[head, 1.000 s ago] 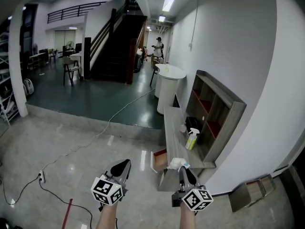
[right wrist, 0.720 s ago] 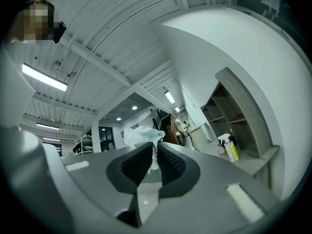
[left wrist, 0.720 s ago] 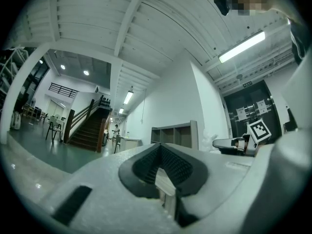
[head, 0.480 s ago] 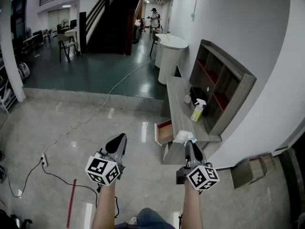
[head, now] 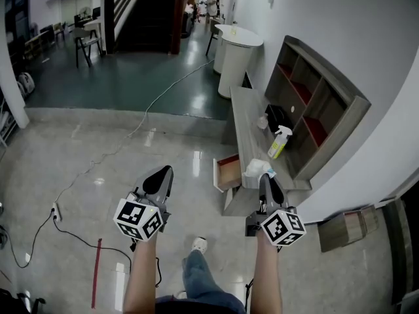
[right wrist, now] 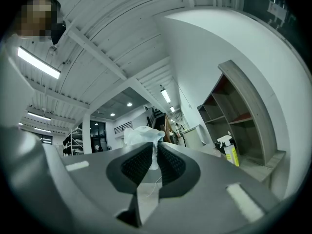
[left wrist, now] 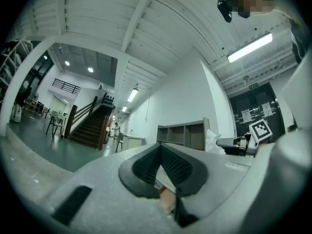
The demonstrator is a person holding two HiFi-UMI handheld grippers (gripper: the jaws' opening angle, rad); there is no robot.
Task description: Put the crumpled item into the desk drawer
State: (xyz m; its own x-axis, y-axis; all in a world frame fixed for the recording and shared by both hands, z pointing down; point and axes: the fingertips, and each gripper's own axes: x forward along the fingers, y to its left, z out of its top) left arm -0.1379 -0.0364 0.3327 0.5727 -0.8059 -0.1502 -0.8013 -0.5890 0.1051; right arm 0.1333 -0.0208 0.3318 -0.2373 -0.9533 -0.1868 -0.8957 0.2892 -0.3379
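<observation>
The right tool (head: 266,177) clenches a crumpled white tissue (head: 256,169) near a long grey table (head: 243,120) with an open drawer (head: 229,173); the left tool (head: 159,175) is clenched empty over glossy pale floor (head: 98,169).

**Head view.** Illumination is bright and even, with soft shadows. The glossy pale stone floor (head: 98,169) carries a streak of glare (head: 197,164) just above centre. The dark teal hall floor (head: 124,84) at 11 o'clock is dimmer. Straight edges bow toward the border, and the corners darken.

**Gripper views.** Each field is a fisheye circle with black corners. A long white ceiling tube lamp (left wrist: 249,48) burns at 2 o'clock in the left gripper view, and a second tube lamp (right wrist: 39,62) at 10 o'clock in the right gripper view. The grey surfaces nearest each lens, at 6 o'clock, are out of focus. The white crumpled item (right wrist: 143,134) reads bright.
</observation>
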